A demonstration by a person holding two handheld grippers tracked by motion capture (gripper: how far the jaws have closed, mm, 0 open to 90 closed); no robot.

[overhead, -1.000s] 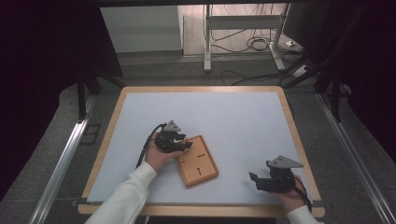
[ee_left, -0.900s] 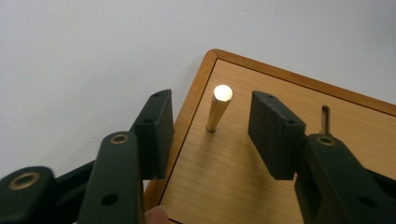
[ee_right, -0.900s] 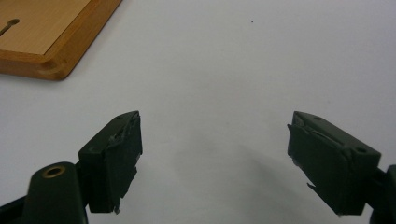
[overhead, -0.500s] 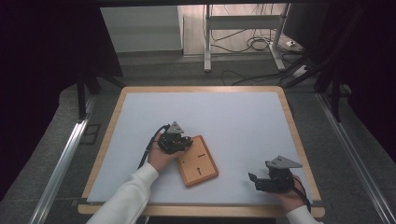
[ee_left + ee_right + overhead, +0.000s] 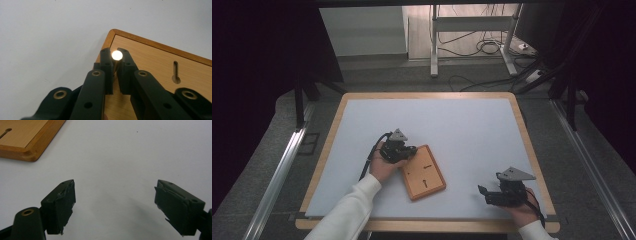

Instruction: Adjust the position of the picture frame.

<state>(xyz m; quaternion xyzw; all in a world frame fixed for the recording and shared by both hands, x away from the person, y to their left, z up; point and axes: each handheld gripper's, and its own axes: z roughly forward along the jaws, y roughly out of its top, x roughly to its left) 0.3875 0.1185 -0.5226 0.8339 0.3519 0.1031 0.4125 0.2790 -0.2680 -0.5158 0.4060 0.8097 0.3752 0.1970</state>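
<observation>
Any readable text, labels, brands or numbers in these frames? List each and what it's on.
None. The wooden board carries two keyhole slots and bare grain, no print. The brass pin clamped in the left tongs is plain metal. The right tongs, standing open, the grey plates on both and the white table mat carry no lettering. Background shelving and cables are too far off to show any label.

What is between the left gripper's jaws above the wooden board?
A brass-coloured pin with a shiny round head, clamped in the left gripper over the wooden board near its corner. The jaws cover its lower end.
</observation>
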